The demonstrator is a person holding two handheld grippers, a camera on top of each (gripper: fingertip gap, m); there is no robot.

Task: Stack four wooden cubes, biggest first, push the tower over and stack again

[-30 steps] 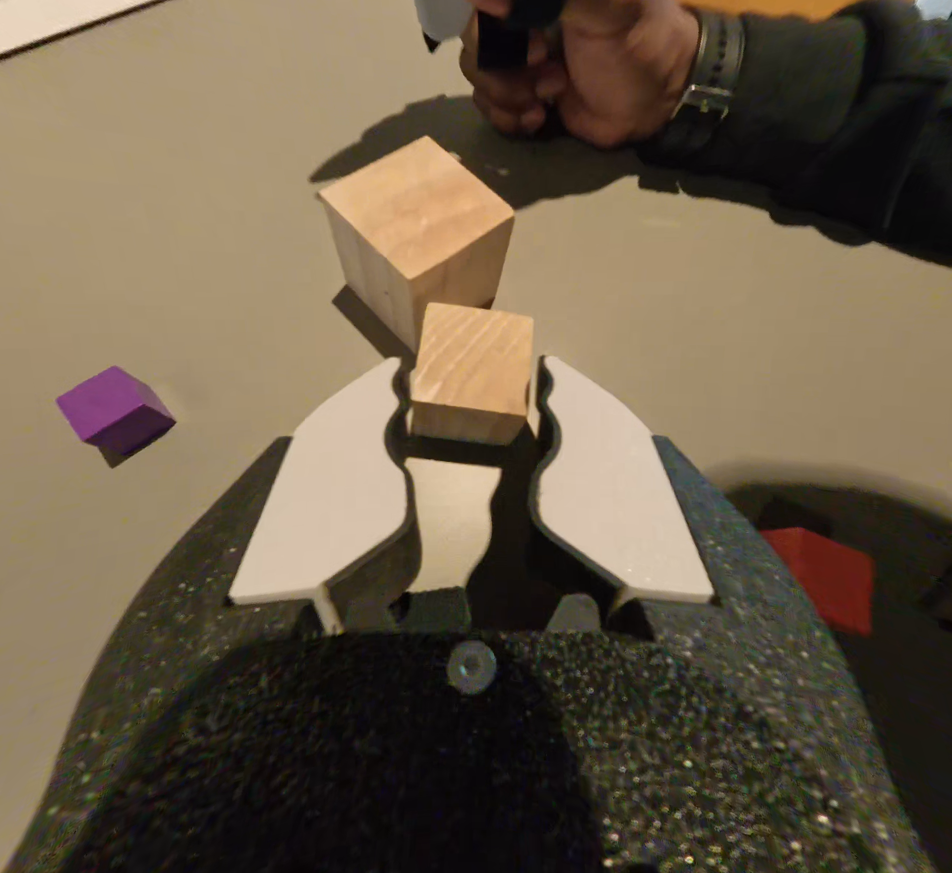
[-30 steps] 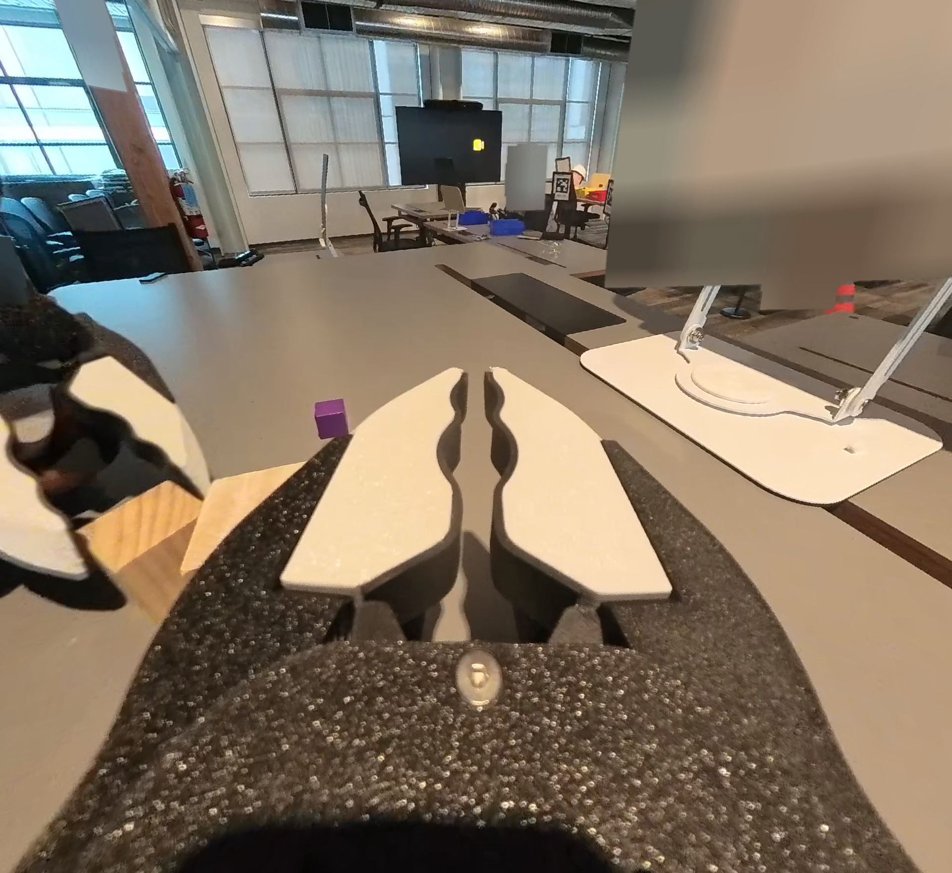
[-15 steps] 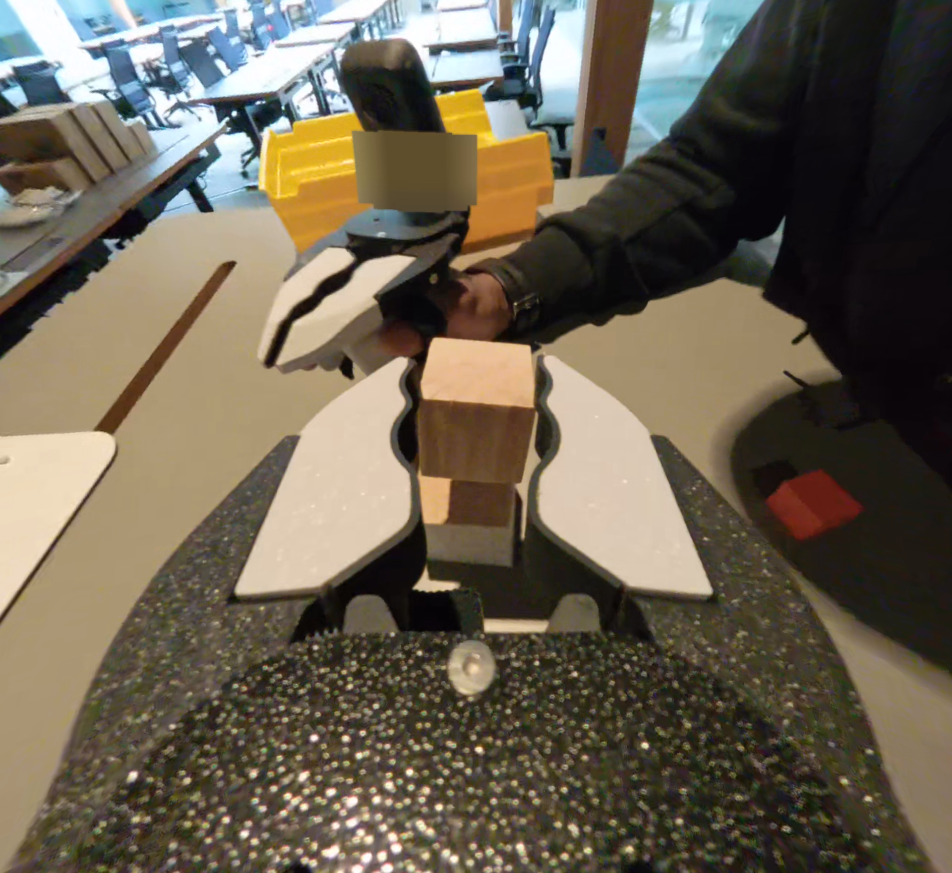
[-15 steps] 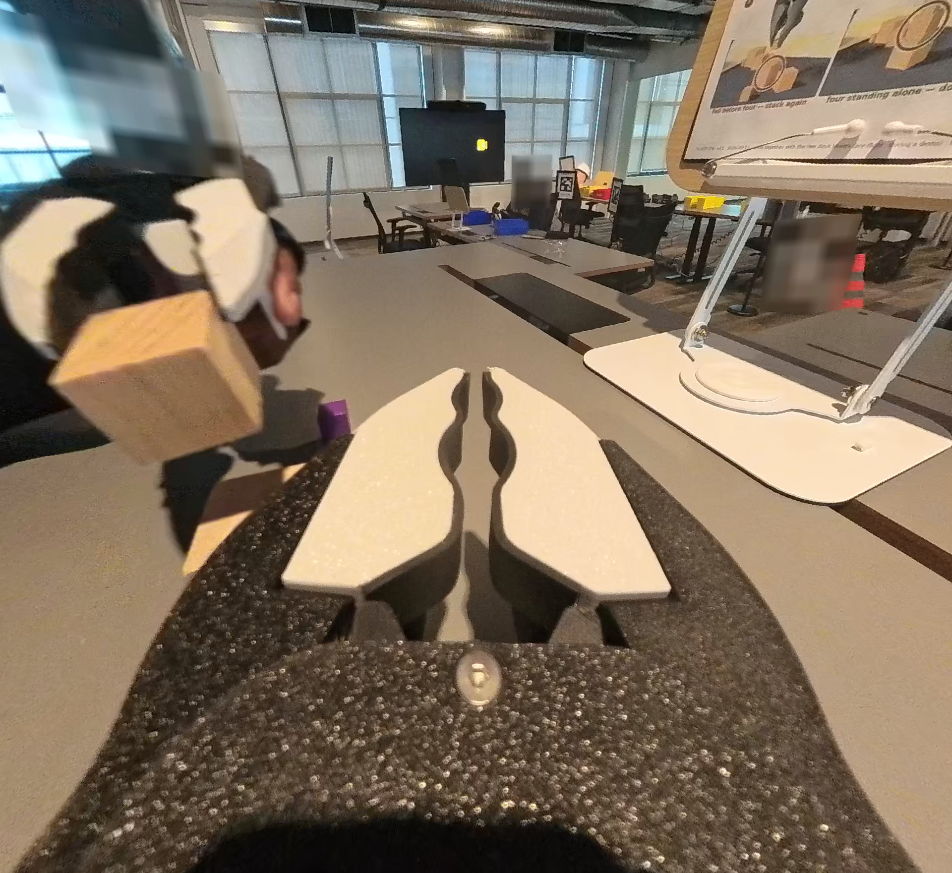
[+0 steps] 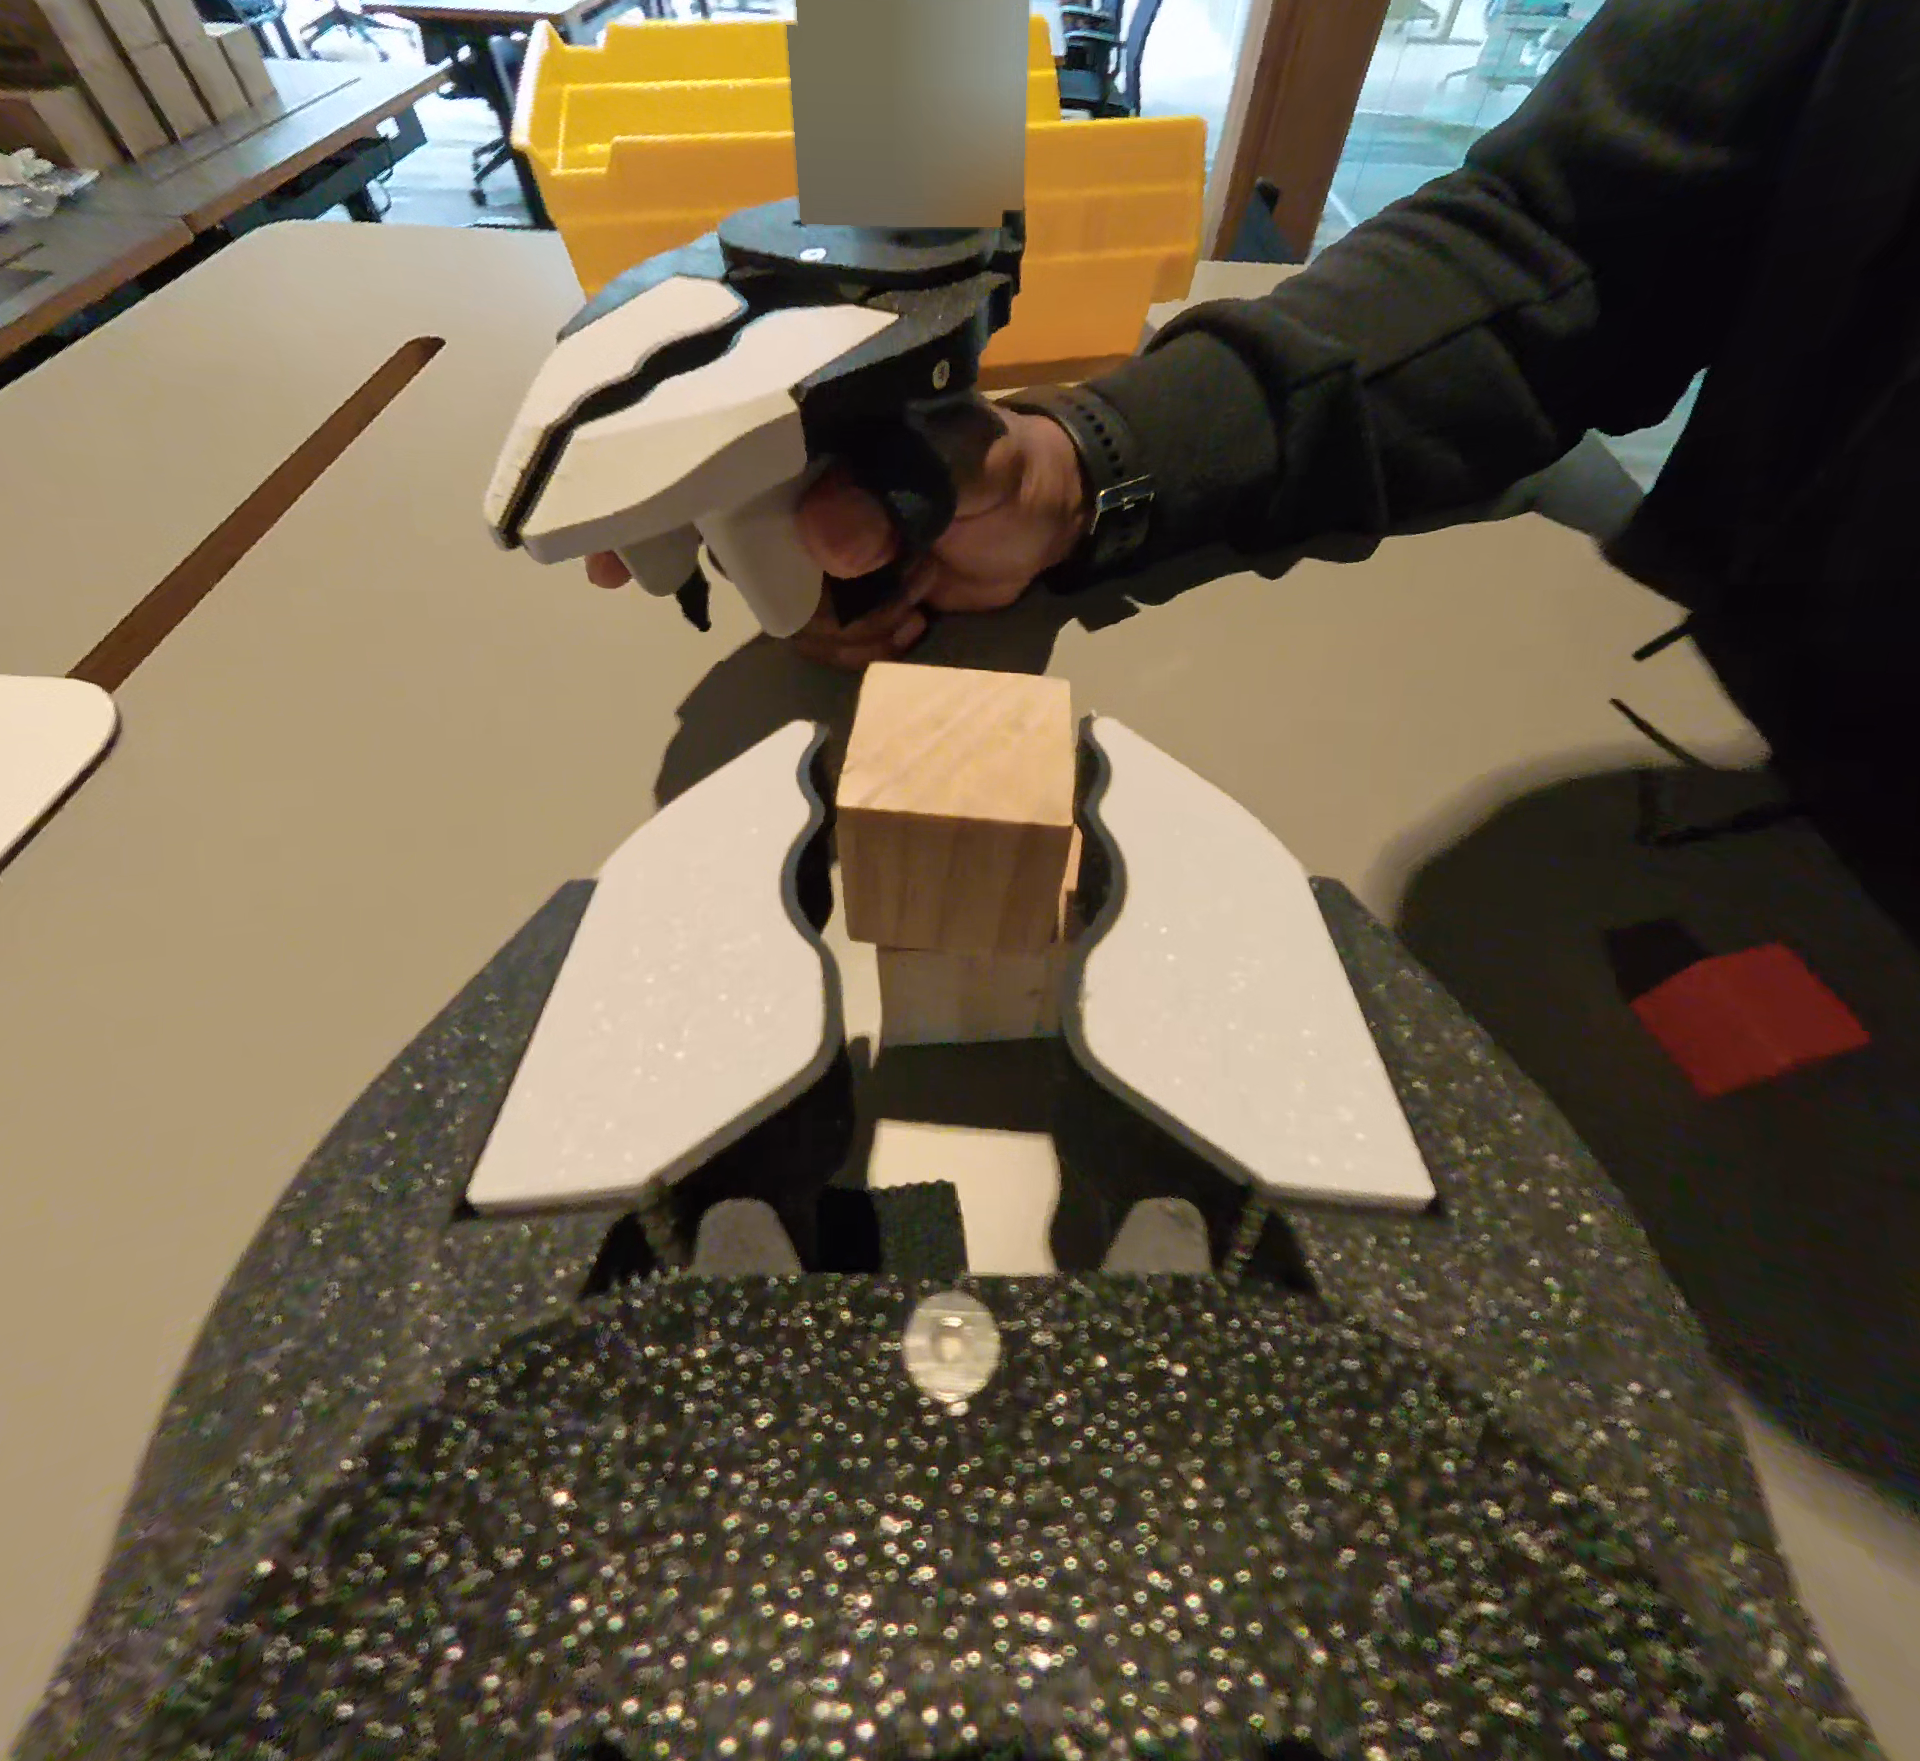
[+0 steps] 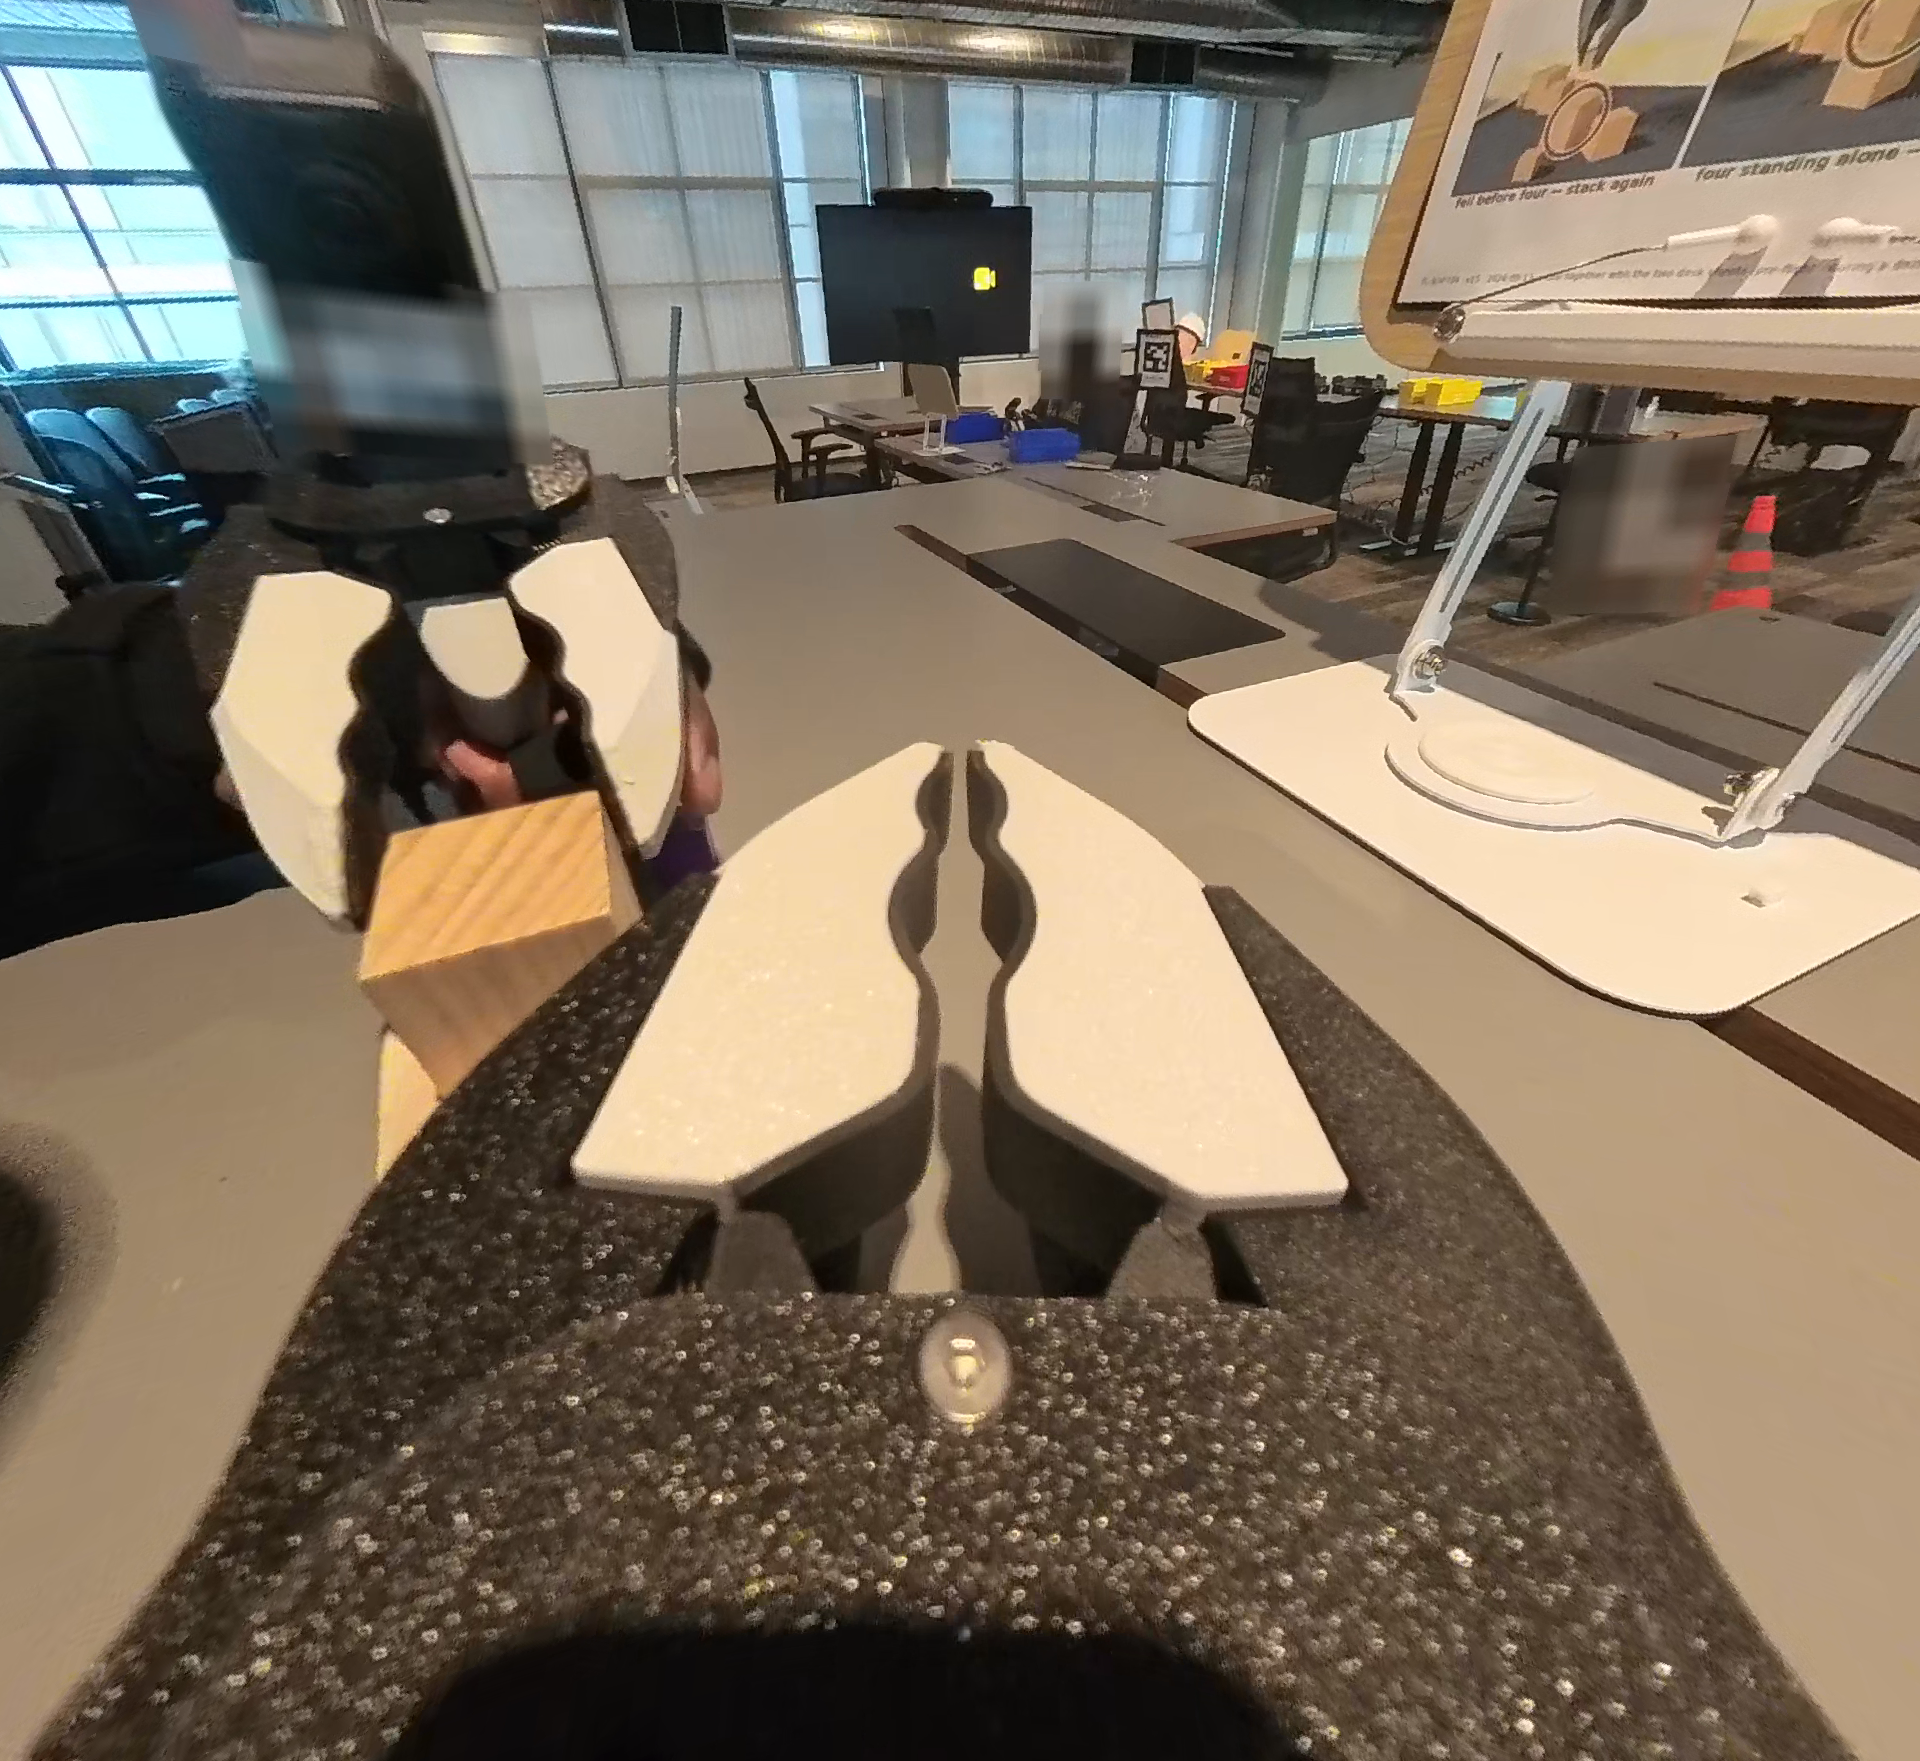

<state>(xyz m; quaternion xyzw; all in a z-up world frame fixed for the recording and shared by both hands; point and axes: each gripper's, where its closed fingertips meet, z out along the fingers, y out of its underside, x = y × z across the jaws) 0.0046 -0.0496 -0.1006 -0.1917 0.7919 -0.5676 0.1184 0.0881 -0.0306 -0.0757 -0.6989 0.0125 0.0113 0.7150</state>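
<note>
My left gripper is shut on a medium wooden cube and holds it right over a larger wooden cube that stands on the grey table. I cannot tell whether the two cubes touch. The right wrist view shows the same at its left: the left gripper, the held cube and a strip of the larger cube below it. My right gripper is shut and empty, just beyond the cubes; the left wrist view shows it in a person's hand.
A red cube lies on the table to the right, in shadow. A purple cube is partly hidden behind the left gripper. A white stand base carries a board at the right. Yellow bins stand beyond the table.
My left gripper lifted the medium cube off the table, carried it over the larger cube, then lowered it closer. The right gripper stayed shut and hardly moved.
</note>
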